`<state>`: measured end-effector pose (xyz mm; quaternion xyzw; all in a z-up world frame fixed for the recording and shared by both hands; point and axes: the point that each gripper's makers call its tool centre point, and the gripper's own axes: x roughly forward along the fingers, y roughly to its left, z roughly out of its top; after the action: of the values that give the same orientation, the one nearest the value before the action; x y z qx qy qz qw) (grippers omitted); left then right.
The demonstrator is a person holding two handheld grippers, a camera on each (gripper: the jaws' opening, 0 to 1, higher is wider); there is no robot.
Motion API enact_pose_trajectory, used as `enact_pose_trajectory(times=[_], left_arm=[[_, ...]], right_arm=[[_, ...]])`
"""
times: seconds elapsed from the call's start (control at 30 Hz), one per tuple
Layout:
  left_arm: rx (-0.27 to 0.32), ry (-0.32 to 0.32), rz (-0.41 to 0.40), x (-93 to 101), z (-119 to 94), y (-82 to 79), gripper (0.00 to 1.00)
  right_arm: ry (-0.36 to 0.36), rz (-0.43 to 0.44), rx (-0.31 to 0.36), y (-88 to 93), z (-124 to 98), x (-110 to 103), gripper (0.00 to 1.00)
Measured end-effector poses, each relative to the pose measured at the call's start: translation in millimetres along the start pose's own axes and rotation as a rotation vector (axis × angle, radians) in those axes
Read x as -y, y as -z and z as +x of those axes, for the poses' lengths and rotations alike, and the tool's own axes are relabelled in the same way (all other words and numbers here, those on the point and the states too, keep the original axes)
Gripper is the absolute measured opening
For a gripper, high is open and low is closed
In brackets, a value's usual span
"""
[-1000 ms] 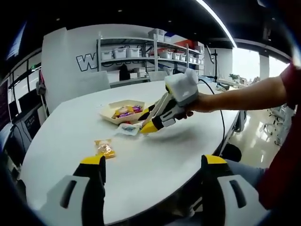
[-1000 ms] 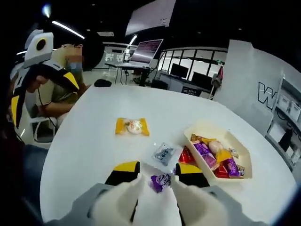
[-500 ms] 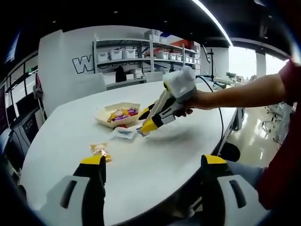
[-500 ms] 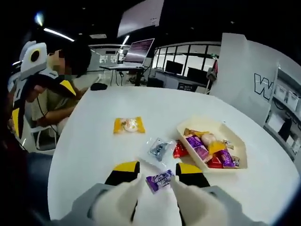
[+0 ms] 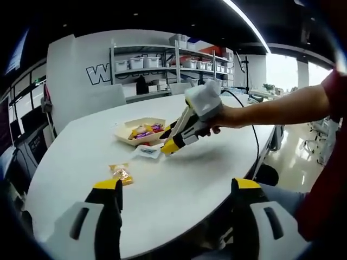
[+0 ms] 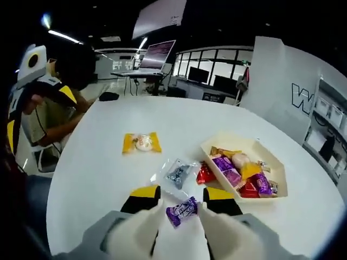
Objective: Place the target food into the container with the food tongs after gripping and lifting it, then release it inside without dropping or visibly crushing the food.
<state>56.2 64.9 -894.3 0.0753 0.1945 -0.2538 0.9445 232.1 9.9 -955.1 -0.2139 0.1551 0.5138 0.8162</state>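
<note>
In the right gripper view, the right gripper [image 6: 180, 201] has its yellow-tipped jaws clamped on a purple wrapped candy [image 6: 181, 210], held clear above the white table [image 6: 97, 162]. Just beyond the jaws lies a clear packet with a dark sweet [image 6: 176, 174], and a red wrapped candy [image 6: 205, 174] rests against the near left corner of the cream tray [image 6: 269, 160]. The tray sits to the right, holding several wrapped sweets — purple, orange, red and pale ones. Further left on the table, well apart from the tray, lies a yellow-wrapped snack [image 6: 141, 143]. At the far left edge the left gripper [image 6: 32, 81] is held up beside a seated person.

In the left gripper view, the left gripper [image 5: 176, 192] has its two jaws wide apart with nothing between them, raised over the near edge of the table [image 5: 179, 184]. Across the table the right gripper [image 5: 169, 138], gripped by a hand [image 5: 225, 116], points down toward the clear packet [image 5: 146, 153] — its tips look close to the tray [image 5: 126, 138], though the candy it carries is too small to make out here. The yellow snack [image 5: 120, 172] lies near the left jaw.
</note>
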Motion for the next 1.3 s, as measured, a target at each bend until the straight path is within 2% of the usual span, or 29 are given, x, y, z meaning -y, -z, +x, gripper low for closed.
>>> enact_pose_trajectory(times=[0.03, 0.07, 0.33, 0.37, 0.4, 0.43, 0.53, 0.77, 0.87, 0.93, 1.0, 1.1, 1.17, 1.3], left_arm=[[0.0, -0.002, -0.001, -0.5, -0.7, 0.3, 0.8], [0.0, -0.002, -0.003, -0.8, -1.0, 0.7, 0.8], [0.004, -0.004, -0.006, -0.7, -2.3, 0.7, 0.8], [0.003, -0.004, -0.005, -0.7, -2.0, 0.8, 0.8], [0.001, -0.004, -0.004, -0.6, -1.7, 1.0, 0.8], [-0.001, -0.003, -0.001, -0.2, -1.7, 1.2, 0.8], [0.0, -0.001, -0.002, 0.3, -1.5, 0.9, 0.8], [0.001, -0.014, -0.016, -3.2, -1.9, 1.9, 0.81], [-0.002, -0.01, -0.017, -1.3, -1.5, 3.0, 0.81], [-0.006, -0.01, -0.013, -0.3, -1.3, 3.8, 0.81], [-0.011, -0.008, -0.012, 0.1, -1.2, 4.7, 0.81], [-0.012, -0.012, -0.012, -0.3, -1.4, 4.0, 0.81], [-0.01, -0.012, -0.01, 0.0, -1.3, 2.4, 0.81], [-0.01, -0.01, -0.004, 2.2, -0.5, 1.1, 0.81]], right_arm=[[0.009, 0.062, -0.007, 1.5, -0.2, 1.6, 0.25], [0.016, 0.088, -0.012, 2.6, -0.8, 3.2, 0.25], [0.013, 0.115, 0.0, 4.4, -1.3, 4.3, 0.23], [0.017, 0.135, -0.004, 4.9, -1.7, 4.5, 0.21], [0.012, 0.195, -0.021, 7.0, -2.5, 2.2, 0.2], [0.007, 0.202, -0.021, 5.9, -2.2, 4.7, 0.2], [0.006, 0.165, -0.033, 6.3, -1.5, 4.6, 0.18], [0.016, 0.178, -0.043, 6.8, -1.3, 5.4, 0.17], [0.033, 0.235, -0.049, 5.9, -0.4, 8.6, 0.18], [0.029, 0.178, -0.041, 6.1, -0.1, 8.2, 0.18], [0.038, 0.218, -0.043, 6.6, -0.2, 8.6, 0.18], [0.054, 0.235, -0.055, 6.6, -0.1, 10.5, 0.18], [0.06, 0.211, -0.058, 6.2, 0.4, 7.9, 0.18], [0.066, 0.219, -0.048, 6.9, -0.2, 10.0, 0.18]])
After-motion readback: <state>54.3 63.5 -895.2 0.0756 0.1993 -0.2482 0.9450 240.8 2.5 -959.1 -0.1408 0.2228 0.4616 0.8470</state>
